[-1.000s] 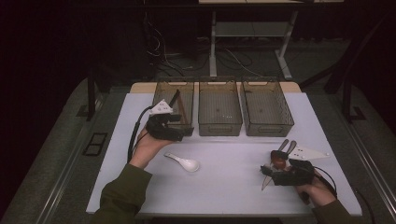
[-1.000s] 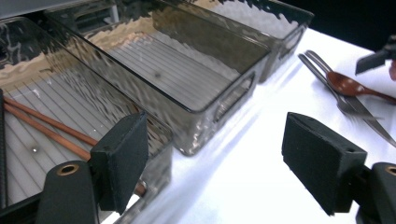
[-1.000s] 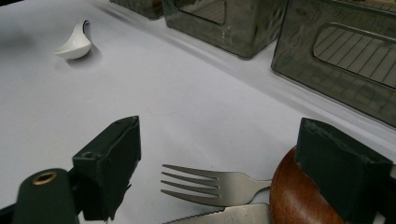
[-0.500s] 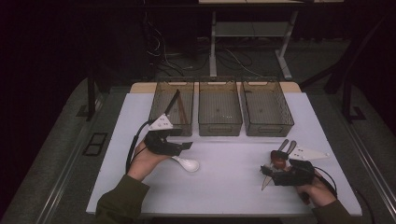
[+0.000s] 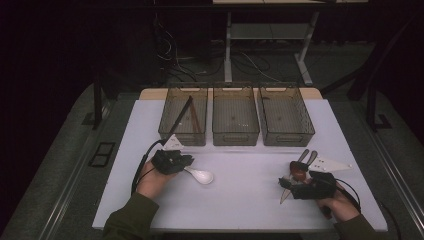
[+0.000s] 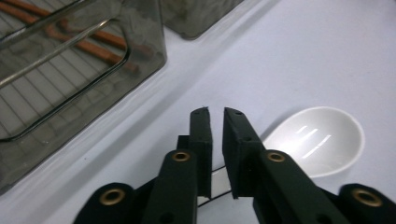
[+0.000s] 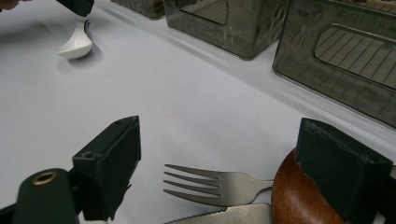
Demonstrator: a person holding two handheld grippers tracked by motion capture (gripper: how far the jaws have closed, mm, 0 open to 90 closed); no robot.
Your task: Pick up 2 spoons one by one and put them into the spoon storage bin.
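We see a glossy white ceramic-looking spoon (image 6: 317,140) on the matt white tabletop (image 5: 250,200), beside smoky translucent plastic bins (image 5: 235,117); further along the tabletop, a brushed metal fork (image 7: 210,184) and a smooth brown wooden spoon (image 7: 303,200).

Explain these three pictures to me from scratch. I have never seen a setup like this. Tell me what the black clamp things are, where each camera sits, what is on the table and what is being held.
A person sits at a white table and holds a hand tool in each hand: a gripper with two black jaws. There is no robot arm.

The high view looks down from above. The other two views come from cameras riding on the grippers, looking along their jaws.

The left gripper has its jaws nearly closed on the handle of a white ceramic spoon. The right gripper is open, above a metal fork, a knife blade and a brown wooden spoon.

Three tinted plastic bins stand in a row at the back. The left bin holds chopsticks.
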